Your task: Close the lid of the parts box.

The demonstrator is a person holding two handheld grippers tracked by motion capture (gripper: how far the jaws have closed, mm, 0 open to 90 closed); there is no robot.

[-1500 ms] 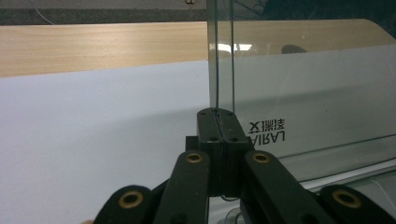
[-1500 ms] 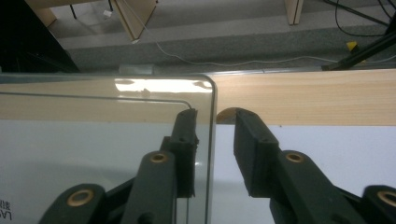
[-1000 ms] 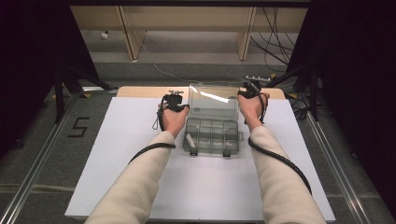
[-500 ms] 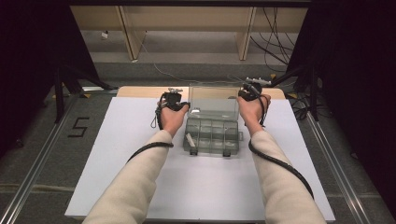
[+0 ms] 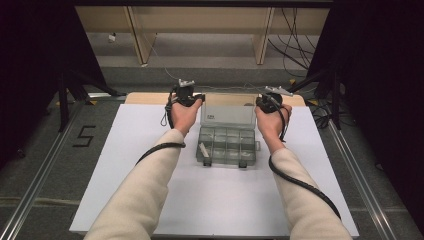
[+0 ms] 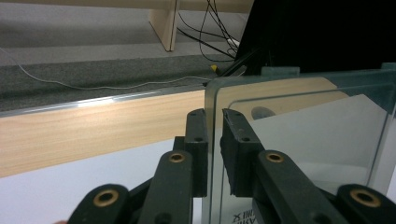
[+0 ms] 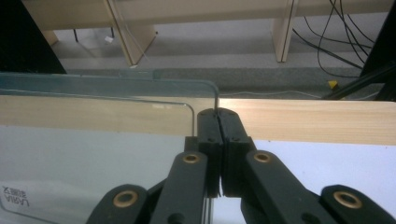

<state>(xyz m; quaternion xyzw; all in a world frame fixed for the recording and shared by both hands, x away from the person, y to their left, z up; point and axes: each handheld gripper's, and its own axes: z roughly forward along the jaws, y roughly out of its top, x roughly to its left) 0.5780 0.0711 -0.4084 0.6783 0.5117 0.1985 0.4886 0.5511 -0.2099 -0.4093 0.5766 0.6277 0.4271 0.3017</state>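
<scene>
The organiser box (image 5: 227,145) is clear grey plastic, its raised lid (image 6: 303,140) see-through with a faint green-grey tint (black print in one corner). Beneath the box lies a white sheet (image 5: 150,150); beyond the box runs a pale wood table edge (image 7: 317,123). Both sleeves (image 5: 145,190) beside the box are cream.

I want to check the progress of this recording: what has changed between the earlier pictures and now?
The clear lid swung up and back, now near upright. The left claw has just been opening, the lid's edge between its jaws; the right claw is clamped on the other corner. The box base kept its place.
</scene>
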